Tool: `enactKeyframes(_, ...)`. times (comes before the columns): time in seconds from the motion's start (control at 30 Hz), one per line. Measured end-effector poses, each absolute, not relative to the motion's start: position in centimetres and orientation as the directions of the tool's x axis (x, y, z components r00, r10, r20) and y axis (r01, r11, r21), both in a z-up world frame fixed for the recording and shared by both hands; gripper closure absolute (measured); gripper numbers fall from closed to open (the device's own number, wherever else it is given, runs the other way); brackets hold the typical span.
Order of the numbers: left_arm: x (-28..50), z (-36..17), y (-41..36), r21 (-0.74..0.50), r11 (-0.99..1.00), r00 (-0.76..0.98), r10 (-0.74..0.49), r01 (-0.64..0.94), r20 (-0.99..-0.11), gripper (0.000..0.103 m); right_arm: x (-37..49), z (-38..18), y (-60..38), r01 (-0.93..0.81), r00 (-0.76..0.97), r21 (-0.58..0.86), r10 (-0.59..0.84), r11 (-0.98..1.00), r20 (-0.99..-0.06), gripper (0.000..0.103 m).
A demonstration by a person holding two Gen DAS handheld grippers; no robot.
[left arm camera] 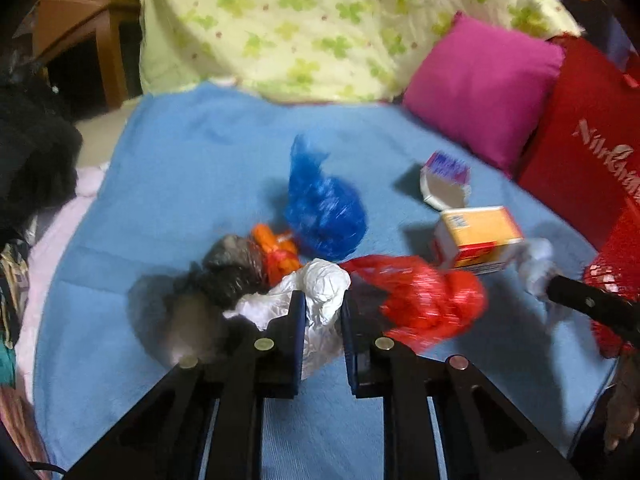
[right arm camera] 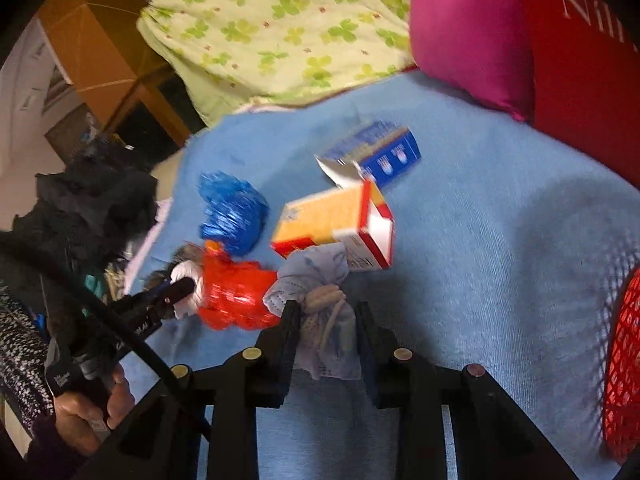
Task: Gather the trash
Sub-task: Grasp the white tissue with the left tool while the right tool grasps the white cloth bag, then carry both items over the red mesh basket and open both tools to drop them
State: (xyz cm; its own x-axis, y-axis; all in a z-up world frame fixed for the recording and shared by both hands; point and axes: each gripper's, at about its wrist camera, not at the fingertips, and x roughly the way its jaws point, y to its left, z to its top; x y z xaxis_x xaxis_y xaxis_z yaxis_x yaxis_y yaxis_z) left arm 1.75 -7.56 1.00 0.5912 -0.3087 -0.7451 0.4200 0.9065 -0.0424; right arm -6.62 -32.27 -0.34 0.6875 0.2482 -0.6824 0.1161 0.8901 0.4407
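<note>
Trash lies on a blue blanket (left arm camera: 180,184). My left gripper (left arm camera: 323,300) has its two fingers around a crumpled white plastic bag (left arm camera: 324,288), apparently shut on it. Beside the bag lie a red plastic bag (left arm camera: 432,300), a black bag (left arm camera: 232,268), an orange wrapper (left arm camera: 276,248) and a blue bag (left arm camera: 324,208). My right gripper (right arm camera: 328,312) has its fingers around a crumpled pale tissue wad (right arm camera: 320,292), with a gap on its right side. A yellow carton (right arm camera: 332,216) and a blue-white box (right arm camera: 380,152) lie behind it.
A red mesh basket (right arm camera: 624,360) stands at the right edge. A pink cushion (left arm camera: 484,92), a red cushion (left arm camera: 592,136) and a green clover quilt (left arm camera: 312,20) line the back. Dark clothing (left arm camera: 32,148) is piled at the left.
</note>
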Motion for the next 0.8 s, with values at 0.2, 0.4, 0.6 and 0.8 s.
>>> enactKeyframes(0.2,-2.6,5.3,-8.5,-0.008,0.894,0.657,-0.336,0.449,-0.675,0.085,-8.4,2.4,-32.3,0.053,0.759,0.447,0.255,0.893,-0.600,0.073)
enactKeyframes(0.4,-5.6,8.7,-10.9,0.002,0.875,0.684,-0.378,0.485,-0.624,0.085,-10.9,5.1,-33.3,0.021,0.820,0.449,0.241,0.893,-0.518,0.073)
enactKeyframes(0.6,-7.5,10.5,-14.1,0.028,0.854,0.687,-0.397,0.519,-0.609,0.085,-14.0,7.6,-35.4,0.024,0.873,0.445,0.198,0.895,-0.446,0.073)
enactKeyframes(0.8,-8.8,11.4,-16.8,0.081,0.856,0.706,-0.364,0.511,-0.607,0.085,-16.1,8.9,-37.9,0.042,0.899,0.458,0.166,0.888,-0.405,0.073)
